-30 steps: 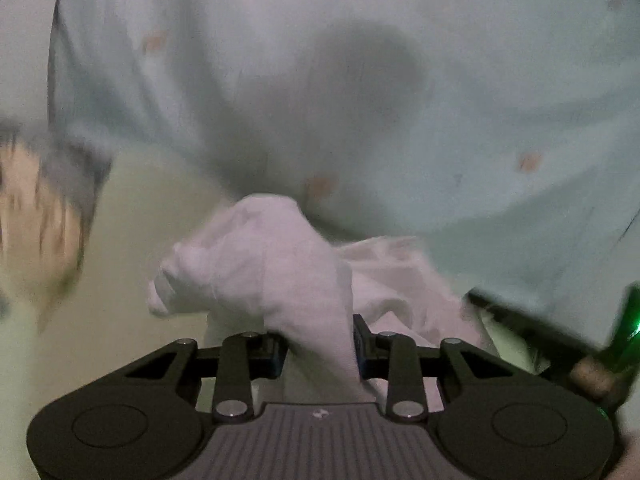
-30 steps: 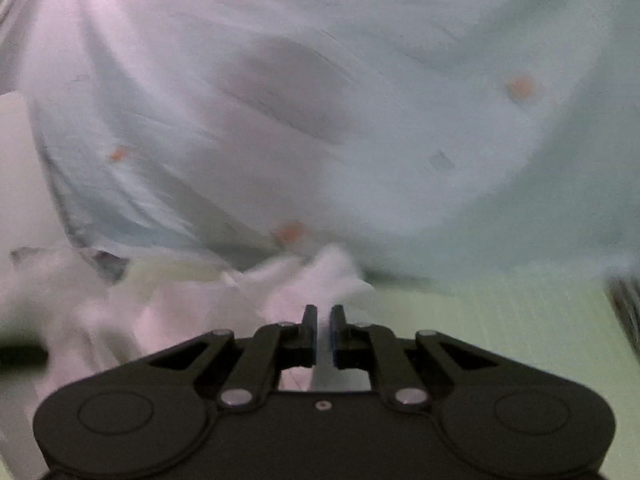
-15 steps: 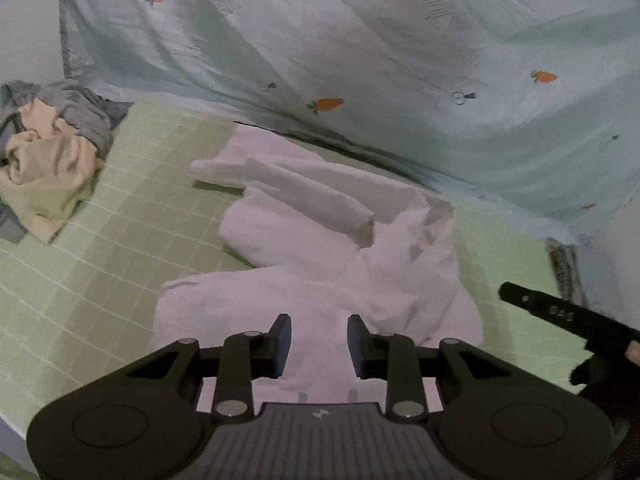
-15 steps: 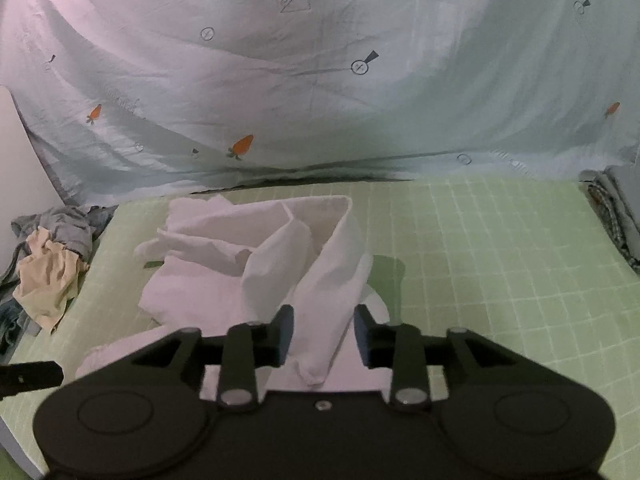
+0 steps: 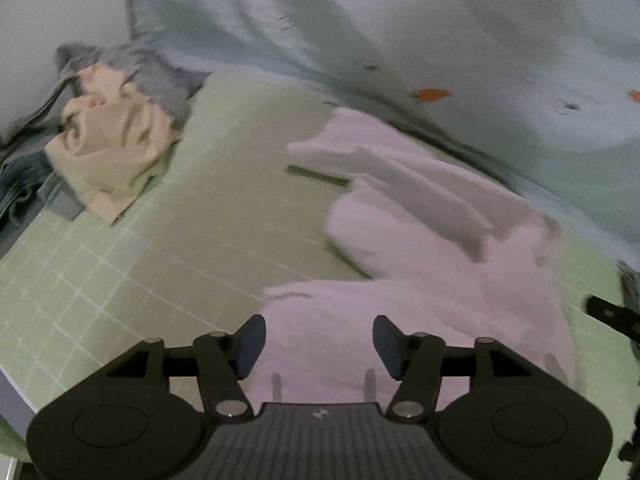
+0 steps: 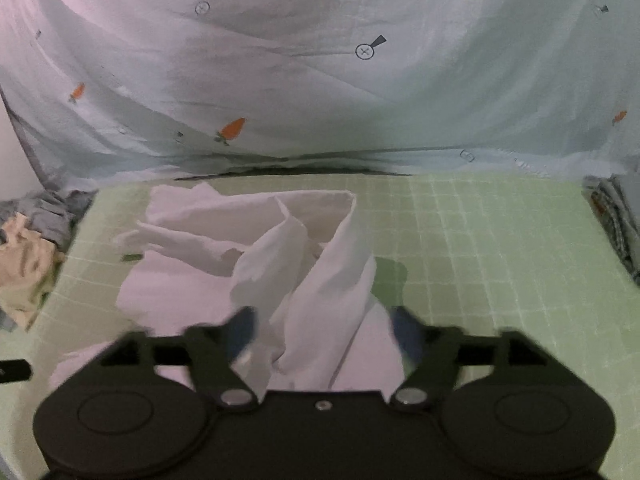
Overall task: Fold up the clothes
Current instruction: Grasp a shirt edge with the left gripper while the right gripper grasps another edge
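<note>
white garment [image 6: 256, 264] lies crumpled on green tabletop [image 6: 480, 240], unfolded | left tool [image 5: 319, 343] spread wide, empty, over its near edge | right tool [image 6: 322, 330] released too, likely seeking a corner to flatten it

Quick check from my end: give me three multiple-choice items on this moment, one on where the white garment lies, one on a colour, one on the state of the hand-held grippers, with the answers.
1. Where does the white garment lie?
A. on the green mat
B. on the clothes pile
C. lifted between both grippers

2. What colour are the carrots printed on the pale blue sheet?
A. purple
B. orange
C. black

3. How do the left hand-held gripper and right hand-held gripper stand?
A. both shut on cloth
B. one open, one shut
C. both open

Answers: A, the garment lies crumpled on the gridded mat; B, the carrots are orange; C, each pair of fingers stands wide apart, clamping nothing.
</note>
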The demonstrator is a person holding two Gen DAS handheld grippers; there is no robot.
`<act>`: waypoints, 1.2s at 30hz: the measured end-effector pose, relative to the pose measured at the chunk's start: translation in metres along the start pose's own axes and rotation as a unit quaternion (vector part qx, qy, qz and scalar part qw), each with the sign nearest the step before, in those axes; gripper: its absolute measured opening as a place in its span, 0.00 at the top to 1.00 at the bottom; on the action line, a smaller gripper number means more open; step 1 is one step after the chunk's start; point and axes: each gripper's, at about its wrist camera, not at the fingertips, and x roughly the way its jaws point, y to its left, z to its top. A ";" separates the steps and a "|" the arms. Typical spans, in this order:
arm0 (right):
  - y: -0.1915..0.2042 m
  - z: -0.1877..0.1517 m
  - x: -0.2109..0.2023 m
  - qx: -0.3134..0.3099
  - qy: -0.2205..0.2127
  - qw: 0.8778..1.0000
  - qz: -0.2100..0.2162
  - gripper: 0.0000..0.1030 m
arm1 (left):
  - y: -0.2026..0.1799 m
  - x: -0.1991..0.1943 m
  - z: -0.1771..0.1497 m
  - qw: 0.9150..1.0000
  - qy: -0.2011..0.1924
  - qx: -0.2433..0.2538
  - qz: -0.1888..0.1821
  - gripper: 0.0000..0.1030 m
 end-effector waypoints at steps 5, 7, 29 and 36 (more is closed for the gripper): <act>0.010 0.029 0.050 -0.033 0.012 0.999 -0.024 0.03 | 0.027 0.042 0.026 0.999 0.036 -0.025 0.012 0.27; 0.015 0.043 0.073 -0.046 0.014 0.998 -0.028 0.02 | 0.038 0.059 0.036 0.998 0.051 -0.035 0.017 0.25; 0.015 0.083 0.144 -0.052 0.043 0.995 0.068 0.95 | 0.030 0.091 0.027 0.995 0.078 -0.025 -0.057 0.70; -0.042 0.128 0.041 -0.035 -0.132 0.990 -0.028 0.96 | 0.003 0.026 0.105 0.992 -0.126 0.019 -0.024 0.73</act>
